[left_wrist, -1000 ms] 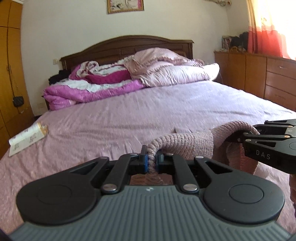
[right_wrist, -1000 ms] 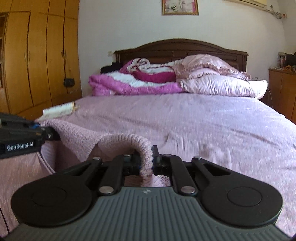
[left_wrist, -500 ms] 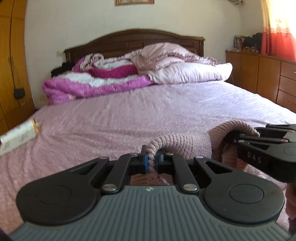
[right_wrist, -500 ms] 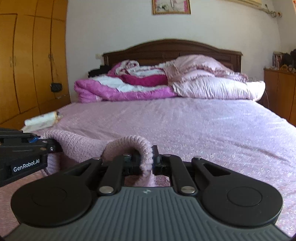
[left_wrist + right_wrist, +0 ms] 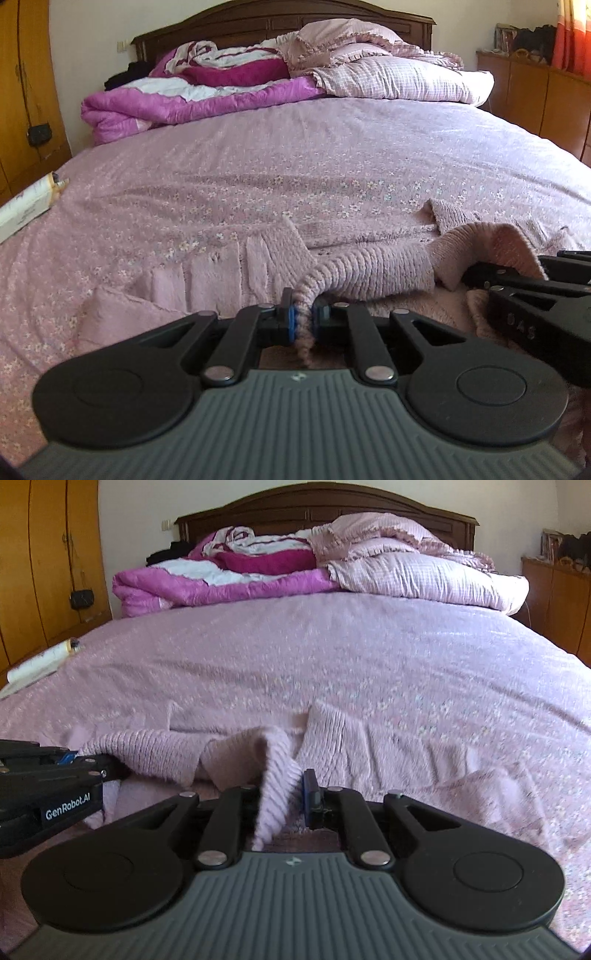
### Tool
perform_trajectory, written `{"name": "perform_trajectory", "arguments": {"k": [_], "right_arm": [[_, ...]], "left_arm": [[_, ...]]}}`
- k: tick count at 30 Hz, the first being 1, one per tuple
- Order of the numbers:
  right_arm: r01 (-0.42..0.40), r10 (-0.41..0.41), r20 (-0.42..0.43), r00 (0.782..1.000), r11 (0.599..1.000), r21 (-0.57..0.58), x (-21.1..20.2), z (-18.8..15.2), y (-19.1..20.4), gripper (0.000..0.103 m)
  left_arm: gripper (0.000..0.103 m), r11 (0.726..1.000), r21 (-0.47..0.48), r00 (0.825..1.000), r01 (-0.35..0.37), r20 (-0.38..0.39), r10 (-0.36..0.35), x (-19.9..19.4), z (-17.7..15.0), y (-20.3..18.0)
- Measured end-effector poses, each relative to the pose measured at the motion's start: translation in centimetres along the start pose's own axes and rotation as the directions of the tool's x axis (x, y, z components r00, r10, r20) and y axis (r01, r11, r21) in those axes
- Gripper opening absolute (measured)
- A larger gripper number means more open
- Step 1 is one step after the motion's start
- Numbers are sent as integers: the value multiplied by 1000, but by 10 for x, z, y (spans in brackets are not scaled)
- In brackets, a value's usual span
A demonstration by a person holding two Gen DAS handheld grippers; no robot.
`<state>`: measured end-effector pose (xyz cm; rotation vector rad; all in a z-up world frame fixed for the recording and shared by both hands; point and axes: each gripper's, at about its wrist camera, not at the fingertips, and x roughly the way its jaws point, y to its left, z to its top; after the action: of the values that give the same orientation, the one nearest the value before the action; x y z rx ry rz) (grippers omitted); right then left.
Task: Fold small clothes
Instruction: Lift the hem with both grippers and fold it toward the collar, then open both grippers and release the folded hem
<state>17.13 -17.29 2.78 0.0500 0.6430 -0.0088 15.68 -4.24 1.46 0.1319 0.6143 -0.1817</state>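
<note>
Pink knit garment (image 5: 373,269) lies pinched in the left gripper (image 5: 303,321), right gripper (image 5: 284,797) parted.

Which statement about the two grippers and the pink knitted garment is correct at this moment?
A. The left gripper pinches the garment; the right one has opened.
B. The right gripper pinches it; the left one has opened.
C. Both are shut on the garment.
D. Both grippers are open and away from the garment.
A: the left gripper is clamped on the pink knitted garment, while the right gripper stands parted with the fabric loose between.
</note>
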Motion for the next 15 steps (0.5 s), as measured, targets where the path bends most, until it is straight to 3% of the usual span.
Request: {"name": "perform_trajectory", "arguments": {"k": [3, 8, 12, 15], "right_arm": [[11, -10, 17, 1000, 1000, -17, 7, -7, 5, 24], [12, -12, 27, 1000, 1000, 11, 7, -8, 3, 32], [-22, 20, 33, 999, 999, 47, -9, -4, -7, 58], [-48, 43, 61, 997, 996, 76, -32, -6, -17, 62]], "left_arm": [[14, 1000, 13, 1000, 1, 2, -1, 0, 0, -2], [35, 1000, 1, 1000, 8, -18, -8, -8, 4, 7], [51, 999, -24, 999, 30, -23, -30, -24, 6, 16], [55, 999, -32, 999, 41, -16, -42, -39, 5, 23]]}}
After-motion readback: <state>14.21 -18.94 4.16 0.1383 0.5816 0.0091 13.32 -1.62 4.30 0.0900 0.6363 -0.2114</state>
